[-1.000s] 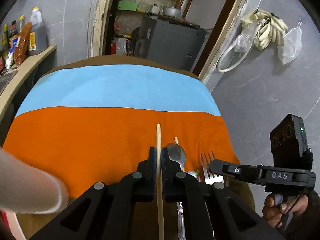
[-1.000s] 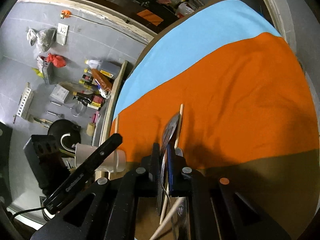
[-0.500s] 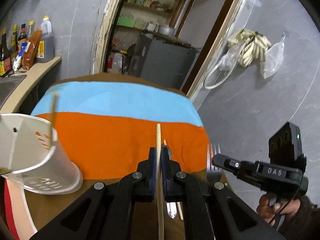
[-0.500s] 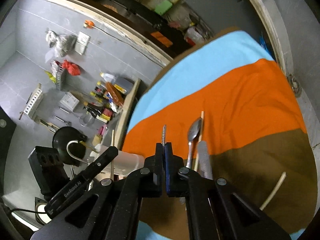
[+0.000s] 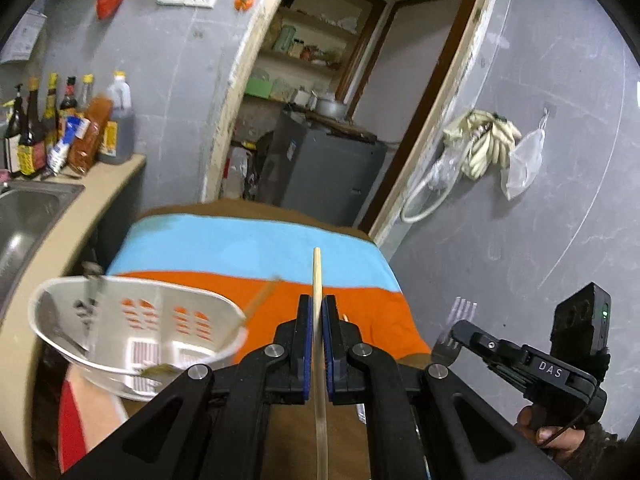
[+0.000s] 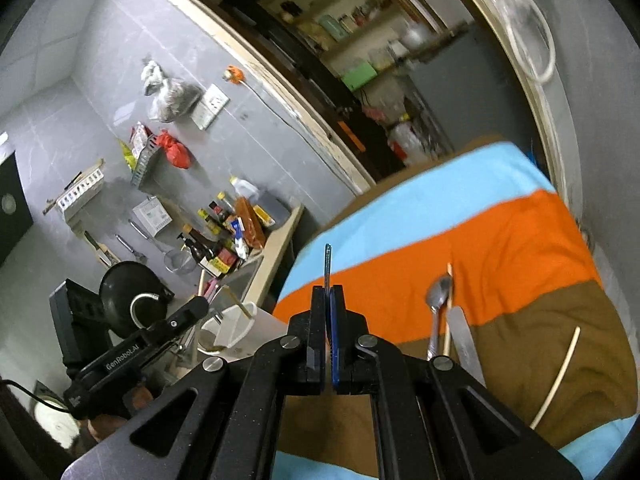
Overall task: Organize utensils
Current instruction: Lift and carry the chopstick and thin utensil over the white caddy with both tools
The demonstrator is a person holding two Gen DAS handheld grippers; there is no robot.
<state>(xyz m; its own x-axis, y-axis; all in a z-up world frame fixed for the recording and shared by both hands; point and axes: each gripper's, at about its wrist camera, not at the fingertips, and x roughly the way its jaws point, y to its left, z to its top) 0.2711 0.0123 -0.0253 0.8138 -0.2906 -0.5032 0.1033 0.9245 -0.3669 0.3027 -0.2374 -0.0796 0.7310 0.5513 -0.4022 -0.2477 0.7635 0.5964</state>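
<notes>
Lifting clear of the table (image 5: pixel 240 248): left tongs (image 5: pixel 316 344) pinching a chopstick (image 5: pixel 317 280), right tongs (image 6: pixel 329 332) pinching a fork (image 6: pixel 327 264). White holder (image 5: pixel 132 336), newly in view left of the chopstick, suggests deposit next. Spoon (image 6: pixel 436 308), knife (image 6: pixel 460 336) remain on the table.

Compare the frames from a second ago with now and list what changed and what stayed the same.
Both grippers rose off the striped cloth. The left gripper lifted its chopstick up beside the white holder, which has come fully into its view. The right gripper raised the fork from cloth level into the air. Both stayed clamped. The spoon, knife and two more chopsticks stayed on the cloth.
</notes>
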